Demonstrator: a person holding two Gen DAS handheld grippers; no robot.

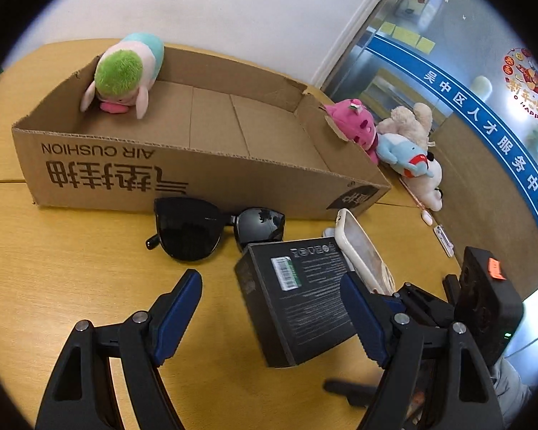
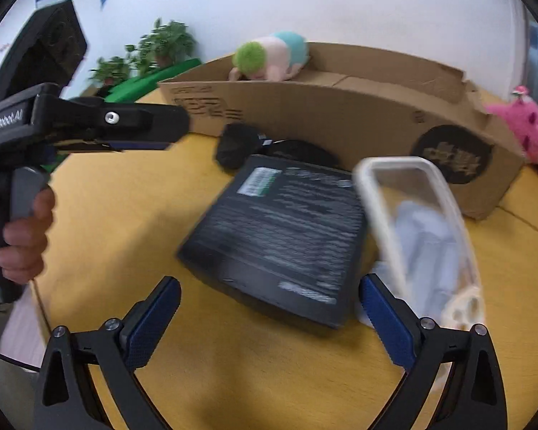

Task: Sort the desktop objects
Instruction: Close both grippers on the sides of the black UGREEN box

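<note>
I find the black box lying label-up on the yellow table, between the spread fingers of my left gripper; neither pad touches it. A white phone case leans against the box's right edge. Black sunglasses lie just beyond the box, lenses down, close to the front wall of the open cardboard carton. A green-headed plush sits propped on the carton's far left corner. Outside its right end, a pink plush, a blue plush and a cream plush lie heaped together. My right gripper is likewise spread wide and holds nothing, with the box near its fingers; that view is motion-blurred. There the left gripper appears side-on at upper left.
</note>
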